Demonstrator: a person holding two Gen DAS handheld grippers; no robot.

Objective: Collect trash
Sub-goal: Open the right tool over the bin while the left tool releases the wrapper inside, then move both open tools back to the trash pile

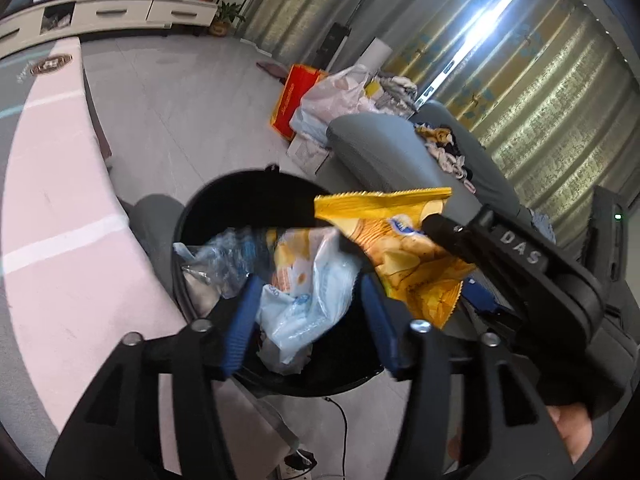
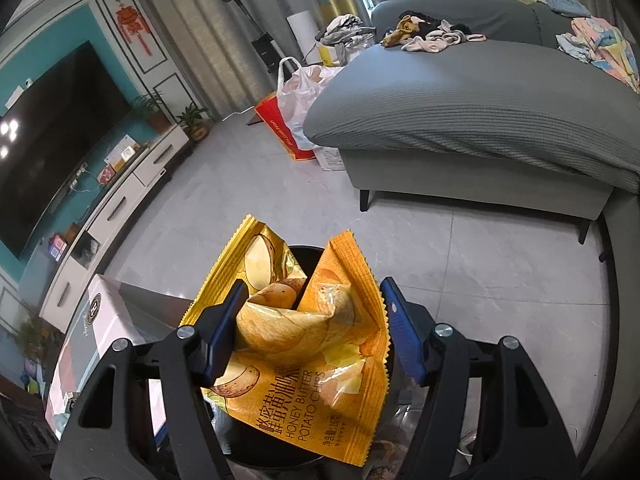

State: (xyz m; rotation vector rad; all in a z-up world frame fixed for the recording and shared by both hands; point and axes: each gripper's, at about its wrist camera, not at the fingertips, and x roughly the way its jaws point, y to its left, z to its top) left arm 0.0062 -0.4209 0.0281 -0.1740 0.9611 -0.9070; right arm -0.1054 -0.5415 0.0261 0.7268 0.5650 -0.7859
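Right claw (image 2: 308,332) pinching yellow "HONEY BUTTER POTATO CHIPS" bag (image 2: 320,380), left claw (image 1: 308,320) spread over bin (image 1: 240,196)

Floor (image 2: 248,184): pale grey tiles with thin joints. A grey sofa (image 2: 472,92) on dark legs stands on it, with loose clothing (image 2: 432,38) scattered on top. Patterned curtains (image 1: 552,92) hang behind the sofa; a bright strip of daylight (image 1: 488,20) shows through a gap between them. The opposite wall is teal (image 2: 36,76) with white panelling. It carries a dark television (image 2: 52,136) above a low white cabinet (image 2: 120,204) with drawers. Potted plants (image 2: 194,120) stand at the cabinet's end. A red ornament (image 2: 134,24) hangs on a wall panel.
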